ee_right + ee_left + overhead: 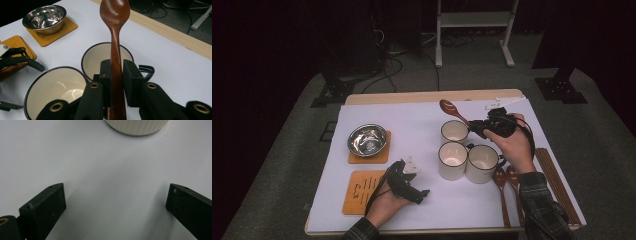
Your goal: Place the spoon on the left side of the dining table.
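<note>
My right gripper [476,127] [117,66] is shut on the handle of a brown wooden spoon [454,113] [115,15]. The spoon's bowl points away toward the table's far edge, and it hangs over the far cream mug [454,131] [100,56]. Two more cream mugs [452,160] [482,162] stand side by side in front of it. My left gripper [421,182] [115,200] rests on the white sheet left of the mugs, open with nothing between its jaws. The ribbed base of a mug [136,126] stands just ahead of it.
A steel bowl [367,140] [45,16] sits on a wooden coaster at the left. A second bare coaster [362,192] lies in front of it under my left hand. Two more wooden spoons [502,190] and chopsticks [557,185] lie at the front right.
</note>
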